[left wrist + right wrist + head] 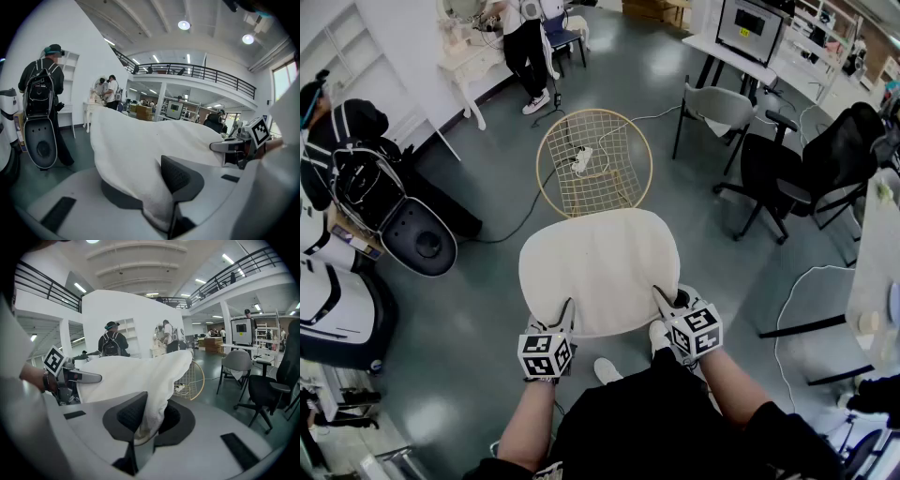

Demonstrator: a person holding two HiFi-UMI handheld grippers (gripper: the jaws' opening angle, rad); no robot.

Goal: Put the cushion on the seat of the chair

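A round cream cushion [600,269] hangs level in the air in front of me, held by its near edge at two corners. My left gripper [565,312] is shut on the cushion's near left edge [157,206]. My right gripper [661,298] is shut on the near right edge [145,425]. Beyond the cushion stands the gold wire chair [594,161] with its round mesh back and seat; the cushion covers the chair's front part. In the right gripper view the chair's rim [200,376] peeks out past the cushion.
A grey chair [717,108] and black office chairs [787,173] stand to the right, near a white table [874,272]. A cable and power strip [581,157] lie under the wire chair. A person with a backpack [352,155] stands left, beside a white robot [333,300]. Another person [528,47] stands far off.
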